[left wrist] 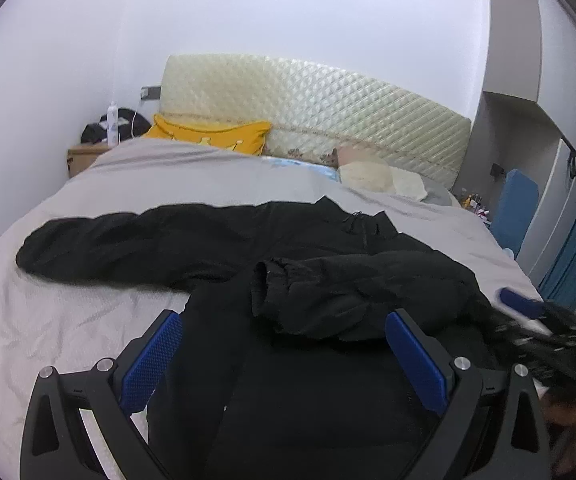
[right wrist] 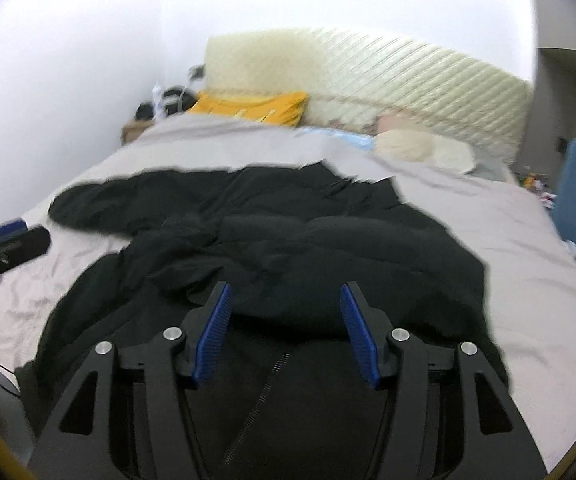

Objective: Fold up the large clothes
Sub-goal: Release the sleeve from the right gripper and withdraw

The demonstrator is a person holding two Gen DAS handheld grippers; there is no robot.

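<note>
A large black jacket (left wrist: pixel 208 240) (right wrist: pixel 328 240) lies spread on the grey bed sheet (left wrist: pixel 48 320) (right wrist: pixel 528 280). One sleeve (left wrist: pixel 88 240) stretches out flat to the left. The other sleeve is folded across the body, its cuff (left wrist: pixel 268 276) pointing left. A zipper (right wrist: pixel 268 380) runs down the near part. My left gripper (left wrist: pixel 284 320) hovers over the jacket's near left edge, open wide and holding nothing. My right gripper (right wrist: pixel 286 286) stands open above the folded sleeve with no cloth between its blue pads (right wrist: pixel 216 328). Each gripper shows, blurred, at the edge of the other's view.
A quilted cream headboard (left wrist: pixel 328 108) and a yellow pillow (left wrist: pixel 216 132) are at the far end, with cream cushions (left wrist: pixel 372 174) beside them. A nightstand (left wrist: pixel 84 156) with a bottle stands far left. A blue chair (left wrist: pixel 516 208) is off the bed's right side.
</note>
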